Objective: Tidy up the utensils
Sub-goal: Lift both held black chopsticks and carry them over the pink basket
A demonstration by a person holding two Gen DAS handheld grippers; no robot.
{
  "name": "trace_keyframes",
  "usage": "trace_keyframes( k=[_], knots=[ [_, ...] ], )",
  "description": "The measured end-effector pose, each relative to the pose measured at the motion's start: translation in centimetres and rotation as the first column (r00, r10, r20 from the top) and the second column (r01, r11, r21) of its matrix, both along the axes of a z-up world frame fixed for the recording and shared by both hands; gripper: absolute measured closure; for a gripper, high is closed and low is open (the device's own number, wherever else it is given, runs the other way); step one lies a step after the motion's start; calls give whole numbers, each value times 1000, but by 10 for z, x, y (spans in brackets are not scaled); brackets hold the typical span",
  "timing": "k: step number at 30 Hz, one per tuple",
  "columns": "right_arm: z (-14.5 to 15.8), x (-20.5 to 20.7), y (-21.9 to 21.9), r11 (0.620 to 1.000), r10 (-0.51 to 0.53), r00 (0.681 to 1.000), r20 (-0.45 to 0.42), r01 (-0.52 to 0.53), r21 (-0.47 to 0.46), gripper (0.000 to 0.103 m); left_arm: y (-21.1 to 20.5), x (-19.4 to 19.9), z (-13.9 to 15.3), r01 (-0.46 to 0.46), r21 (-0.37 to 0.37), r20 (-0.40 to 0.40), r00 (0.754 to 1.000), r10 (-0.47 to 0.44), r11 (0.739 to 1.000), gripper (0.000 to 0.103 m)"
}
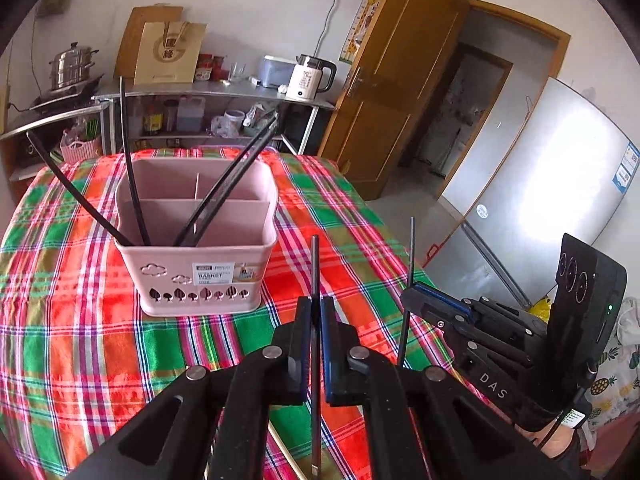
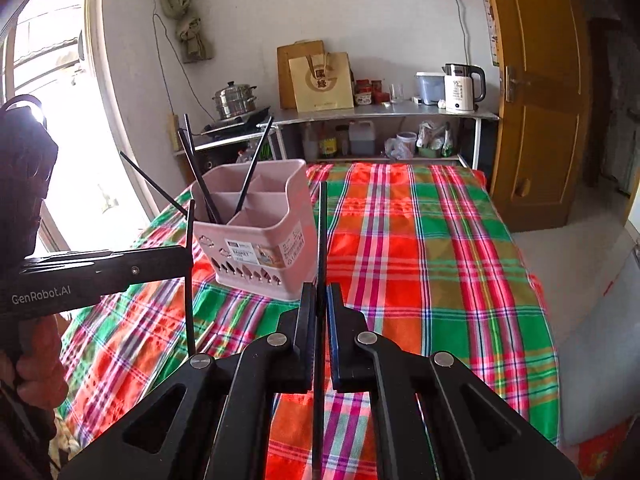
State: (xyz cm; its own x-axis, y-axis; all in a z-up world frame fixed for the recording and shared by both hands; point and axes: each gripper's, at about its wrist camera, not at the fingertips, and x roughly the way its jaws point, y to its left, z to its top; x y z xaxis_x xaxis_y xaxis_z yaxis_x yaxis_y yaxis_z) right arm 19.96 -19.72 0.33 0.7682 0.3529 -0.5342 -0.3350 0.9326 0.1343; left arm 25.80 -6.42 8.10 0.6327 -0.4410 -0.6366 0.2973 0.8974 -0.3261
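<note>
Since each tool, left [image 1: 316,312] and right [image 2: 321,300], pinches one thin, stiff, slippery chopstick [image 1: 315,264] mid-shaft, we'd grip firmly.

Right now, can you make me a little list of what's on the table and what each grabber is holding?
table cover: plaid cloth
holder: pink basket with dividers, upright on the cloth
in basket: four black chopsticks, leaning outward
left gripper: jaws shut on one black chopstick, held upright
right gripper: jaws shut on another chopstick, upright
</note>
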Motion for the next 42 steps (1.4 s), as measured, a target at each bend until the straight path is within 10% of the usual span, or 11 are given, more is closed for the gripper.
trace_keyframes(
  k=[42],
  knots=[
    [66,-34,29,998,60,983,172,-65,22,98,62,-53,91,-49,60,204,978,36,997,99]
  ],
)
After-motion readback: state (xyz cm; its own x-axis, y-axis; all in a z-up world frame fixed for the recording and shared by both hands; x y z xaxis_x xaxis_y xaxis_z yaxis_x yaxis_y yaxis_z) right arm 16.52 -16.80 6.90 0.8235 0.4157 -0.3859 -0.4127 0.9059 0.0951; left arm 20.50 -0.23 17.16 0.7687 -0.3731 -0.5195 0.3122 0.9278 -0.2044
